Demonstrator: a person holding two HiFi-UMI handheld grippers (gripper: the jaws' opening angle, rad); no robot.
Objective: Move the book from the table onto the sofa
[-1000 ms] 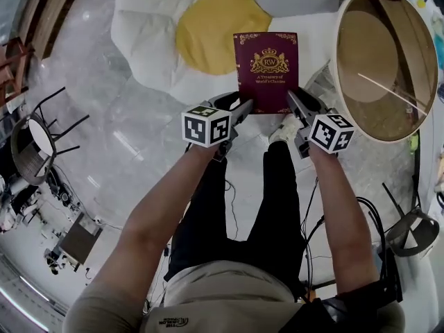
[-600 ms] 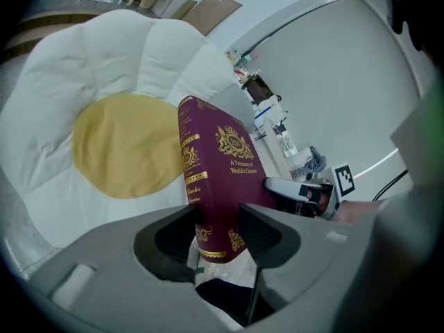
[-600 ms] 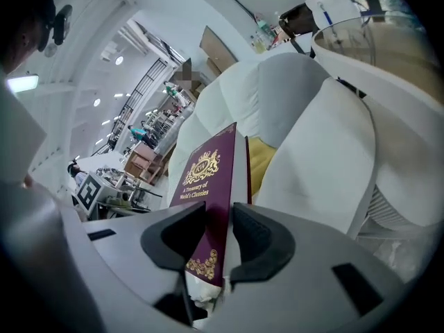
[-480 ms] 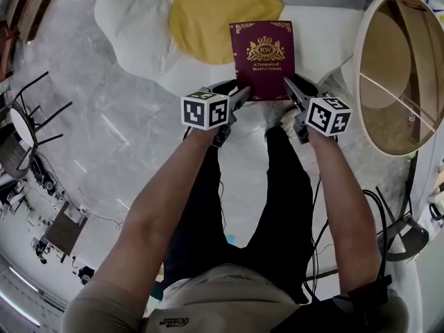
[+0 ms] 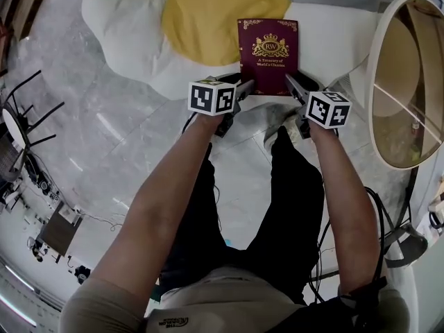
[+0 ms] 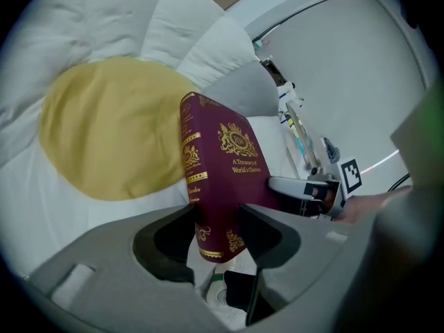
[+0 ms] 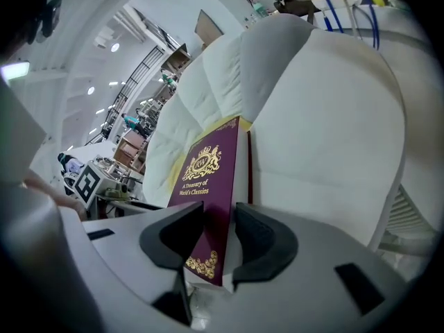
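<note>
A maroon book (image 5: pixel 268 54) with gold print is held flat by its near corners over the flower-shaped sofa (image 5: pixel 132 26), above a white petal beside the yellow centre. My left gripper (image 5: pixel 244 89) is shut on the near left corner, with the book (image 6: pixel 222 179) between its pads. My right gripper (image 5: pixel 290 83) has the near right corner of the book (image 7: pixel 208 193) between its pads, which still touch it as the jaws are opening. Whether the book rests on the cushion I cannot tell.
A round glass-topped table (image 5: pixel 372 75) with a white rim stands close on the right of the sofa. Dark chairs (image 5: pixel 21 130) stand at the left on the pale glossy floor. Cables (image 5: pixel 388 220) lie by the person's right leg.
Both grippers have come down with the book between them, toward the sofa's white petal. The grip on both corners looks the same.
</note>
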